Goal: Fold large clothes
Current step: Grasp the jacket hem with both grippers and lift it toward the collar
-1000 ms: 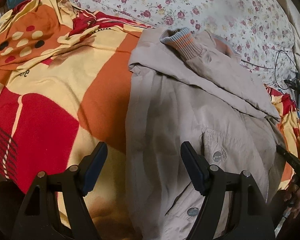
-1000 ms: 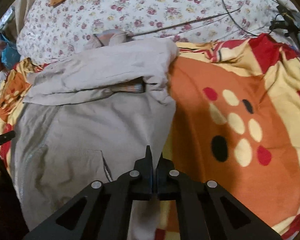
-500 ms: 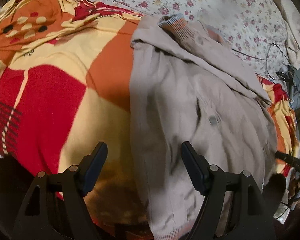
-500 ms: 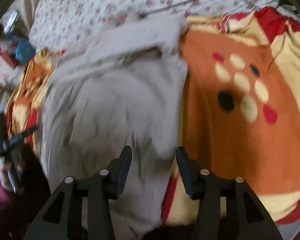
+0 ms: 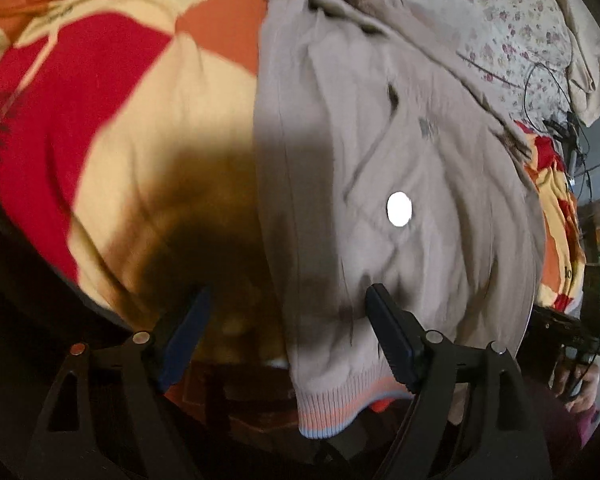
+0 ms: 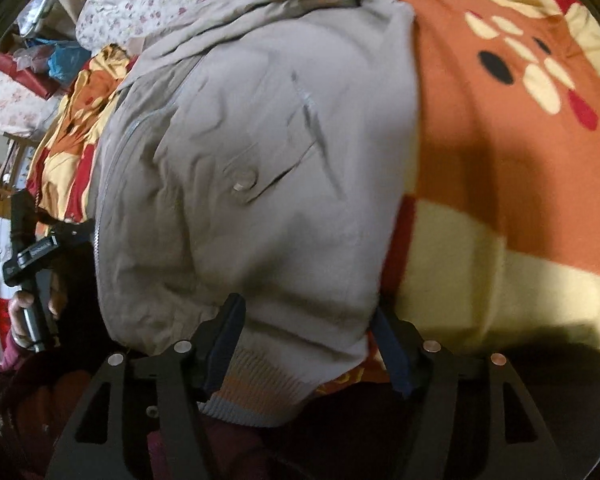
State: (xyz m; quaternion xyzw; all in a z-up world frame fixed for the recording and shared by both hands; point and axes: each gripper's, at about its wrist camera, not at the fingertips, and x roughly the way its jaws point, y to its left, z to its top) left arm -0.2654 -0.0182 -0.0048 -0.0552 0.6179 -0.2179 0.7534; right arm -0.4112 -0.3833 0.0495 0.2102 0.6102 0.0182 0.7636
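A beige zip jacket (image 5: 400,160) lies flat on the bed with its sleeves folded across the top. Its striped knit hem (image 5: 340,412) hangs over the near bed edge. My left gripper (image 5: 286,332) is open, its jaws standing either side of the jacket's left bottom corner. In the right wrist view the jacket (image 6: 260,160) fills the middle. My right gripper (image 6: 306,344) is open, with the jacket's right bottom corner and ribbed hem (image 6: 256,392) between its jaws.
A red, orange and cream blanket (image 5: 120,120) covers the bed under the jacket (image 6: 500,200). A floral sheet (image 5: 500,32) lies at the far end with black cables (image 5: 556,92). Clutter and bags (image 6: 52,60) sit at the left in the right wrist view.
My right gripper has opened and let go of the jacket. Both grippers have pulled back toward the near bed edge and now sit at the jacket's hem.
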